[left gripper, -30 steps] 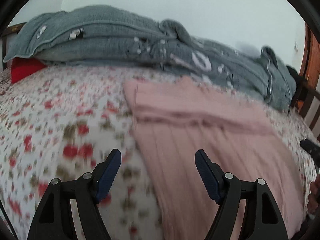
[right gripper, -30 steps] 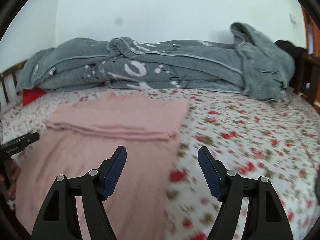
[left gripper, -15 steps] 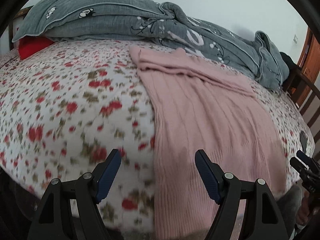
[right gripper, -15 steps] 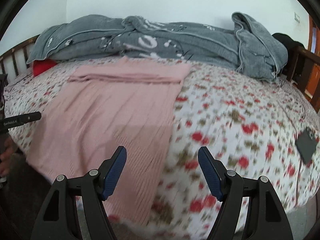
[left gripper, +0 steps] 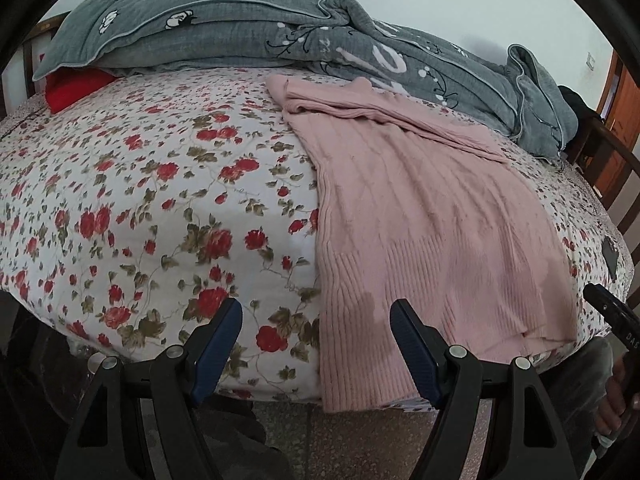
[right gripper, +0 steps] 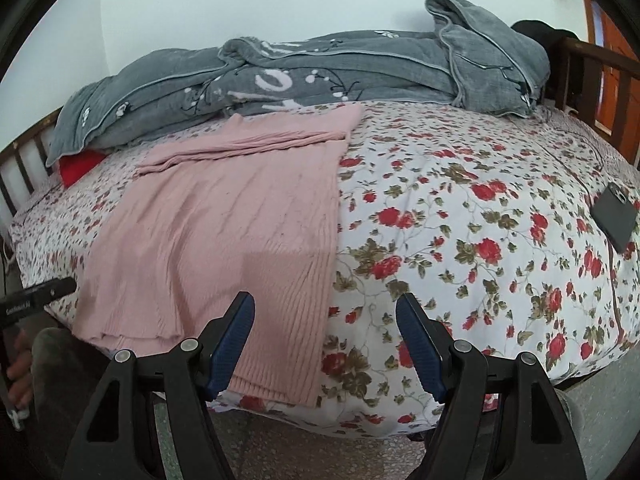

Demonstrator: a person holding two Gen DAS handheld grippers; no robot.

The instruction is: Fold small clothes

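Observation:
A pink ribbed knit garment (left gripper: 420, 216) lies flat on the floral bed sheet (left gripper: 160, 200), its far end folded over and its near hem hanging over the bed's front edge. It also shows in the right wrist view (right gripper: 224, 232). My left gripper (left gripper: 316, 344) is open and empty, held off the bed's front edge by the garment's near left corner. My right gripper (right gripper: 326, 340) is open and empty, in front of the garment's near right corner. Neither touches the cloth.
A crumpled grey quilt (left gripper: 280, 32) lies along the far side of the bed. A red pillow (left gripper: 72, 84) is under its left end. A dark phone (right gripper: 614, 216) lies on the sheet at the right. Wooden bed rails (right gripper: 592, 80) stand at the right.
Both grippers have drawn back from over the bed to beyond its front edge and risen. The garment lies unmoved. Both stay open.

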